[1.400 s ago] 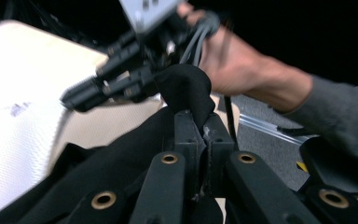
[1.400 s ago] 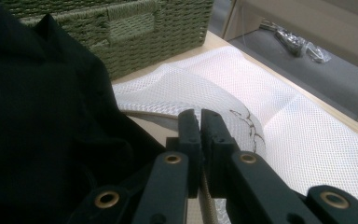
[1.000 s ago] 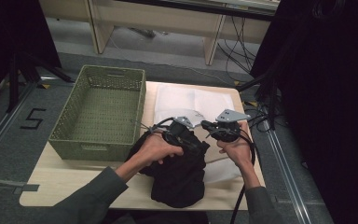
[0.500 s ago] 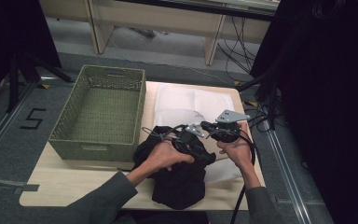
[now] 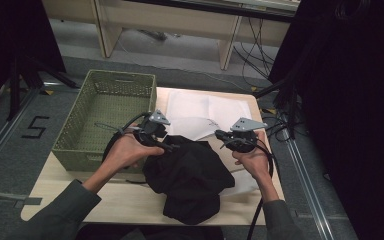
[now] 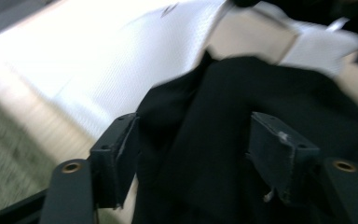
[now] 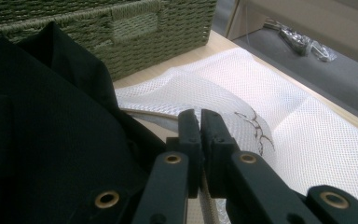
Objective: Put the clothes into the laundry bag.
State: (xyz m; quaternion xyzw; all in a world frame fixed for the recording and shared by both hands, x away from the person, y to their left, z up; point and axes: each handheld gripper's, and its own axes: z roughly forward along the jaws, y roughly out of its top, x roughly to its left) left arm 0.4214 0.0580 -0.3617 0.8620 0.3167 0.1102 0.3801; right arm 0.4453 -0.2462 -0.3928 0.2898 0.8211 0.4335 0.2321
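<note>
A black garment [image 5: 190, 175] lies crumpled on the table's front middle. My left gripper [image 5: 172, 146] hovers at its left edge; its jaws have just been opening and stand open [image 6: 196, 156] over the black cloth [image 6: 223, 140], with the pads not pressing on it. A white mesh bag [image 5: 195, 112] lies flat behind the garment. My right gripper [image 5: 220, 134] sits at the bag's near edge with its jaws shut [image 7: 199, 128]. The bag's thin rim runs into them, and the mesh [image 7: 270, 126] spreads beyond.
A green woven basket [image 5: 105, 115] stands at the table's left, close behind my left hand, and its wall [image 7: 98, 23] rises beyond the garment [image 7: 37, 140]. The wooden table [image 5: 80, 195] is bare at front left. Cables hang by the right edge.
My left gripper has opened, let go of the black cloth and drawn back left toward the basket. The garment has settled flatter. The right gripper has stayed put.
</note>
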